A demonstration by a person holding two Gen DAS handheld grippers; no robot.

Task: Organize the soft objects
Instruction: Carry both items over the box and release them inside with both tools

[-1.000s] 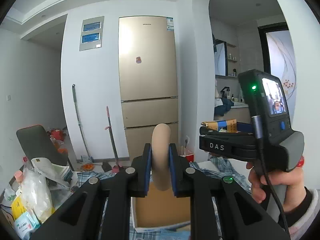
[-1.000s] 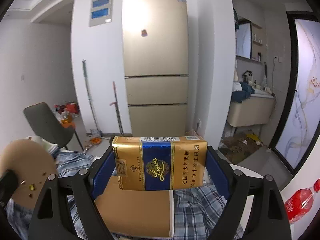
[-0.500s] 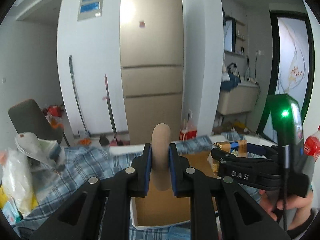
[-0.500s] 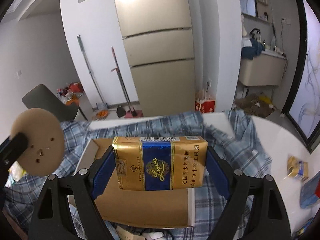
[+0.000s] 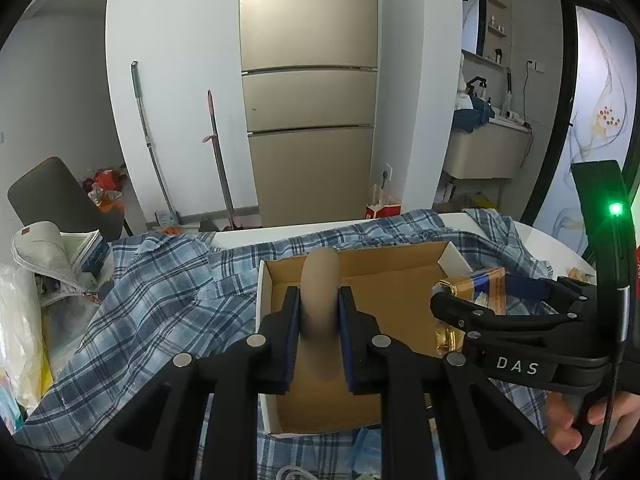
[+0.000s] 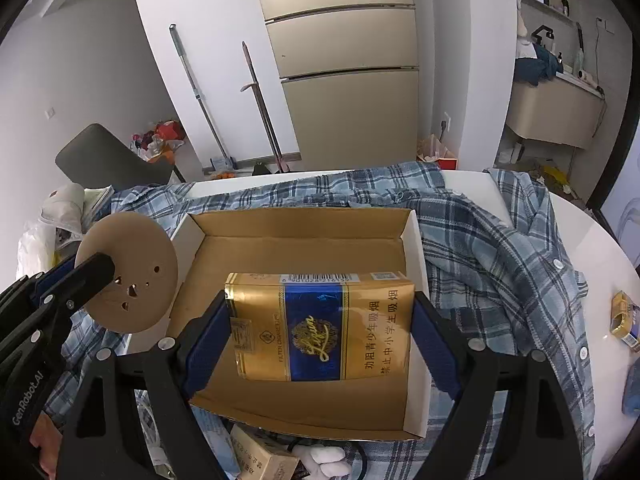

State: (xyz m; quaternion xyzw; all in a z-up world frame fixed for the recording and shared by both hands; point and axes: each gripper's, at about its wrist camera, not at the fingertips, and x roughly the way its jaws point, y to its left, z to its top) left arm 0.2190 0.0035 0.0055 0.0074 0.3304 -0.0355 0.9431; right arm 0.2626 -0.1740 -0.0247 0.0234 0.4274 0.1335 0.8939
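My left gripper (image 5: 319, 312) is shut on a tan round pad (image 5: 320, 280), held edge-on above the open cardboard box (image 5: 360, 268). In the right wrist view that pad (image 6: 132, 276) shows as a flat disc with small holes, at the box's left wall. My right gripper (image 6: 320, 332) is shut on a gold and blue soft pack (image 6: 320, 328), gripped across its width over the box (image 6: 296, 248) floor. The left wrist view catches the right gripper (image 5: 472, 312) and the pack (image 5: 480, 292) at the box's right side.
The box rests on a blue plaid shirt (image 6: 500, 240) spread over a white table (image 6: 592, 240). Bags and a pouch (image 5: 44, 256) crowd the left. A small gold pack (image 6: 624, 316) lies at the table's right edge. More packs and a white soft toy (image 6: 320, 460) lie in front.
Both grippers have come down and tipped forward, from facing the fridge to hanging over the box. Each still holds its object with the same grip.
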